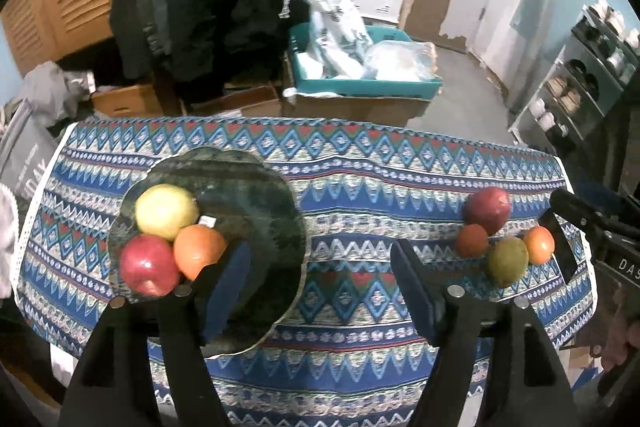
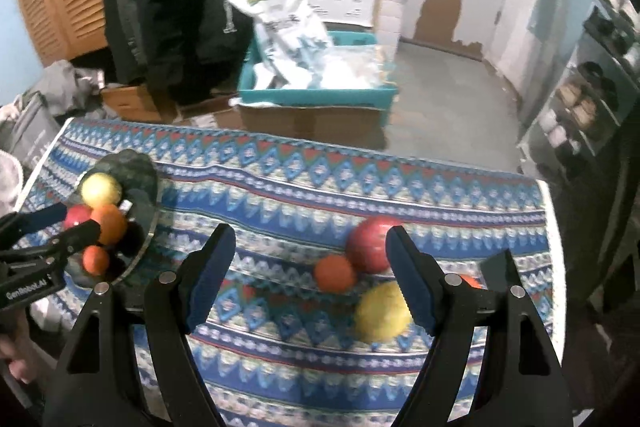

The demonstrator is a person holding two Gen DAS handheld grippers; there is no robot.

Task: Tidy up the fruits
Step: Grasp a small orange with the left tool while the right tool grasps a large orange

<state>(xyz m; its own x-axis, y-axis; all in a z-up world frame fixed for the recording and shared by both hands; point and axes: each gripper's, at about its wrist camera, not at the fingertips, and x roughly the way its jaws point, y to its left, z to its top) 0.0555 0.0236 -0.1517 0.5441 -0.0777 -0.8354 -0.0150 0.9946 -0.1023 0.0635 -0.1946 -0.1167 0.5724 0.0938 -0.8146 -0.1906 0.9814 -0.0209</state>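
Left of the scene: a dark plate (image 1: 248, 187) lies on the patterned cloth (image 1: 360, 195). It carries a yellow apple (image 1: 166, 211) at the far side, a red apple (image 1: 149, 265) nearest the left edge, and an orange (image 1: 199, 251) touching both. The right wrist view shows a fourth, smaller orange fruit (image 2: 95, 259) at the near rim of the plate; in the left wrist view this spot is covered by the gripper's own finger. The left gripper (image 1: 320, 279) hangs over the plate's right half with jaws apart and nothing between them.

Right of the scene: four fruits remain clustered on the cloth, touching or nearly so. They are a large red fruit (image 1: 487, 209) at the far side, a small dark orange one (image 1: 472, 241) to its left, a yellow-green fruit (image 1: 508, 261) nearest, and an orange tomato-like fruit (image 1: 539, 245) on the right. The right gripper (image 2: 310, 269) hovers above this cluster, jaws apart and empty.

Judged progress: about half done, four fruits plated and four to move.

Hard to make out: in the right wrist view its right finger covers most of the rightmost fruit and part of the red and yellow ones, and motion blur softens the cluster. The kinds of the smaller fruits cannot be told. Only part of a hand shows at the frame edge.
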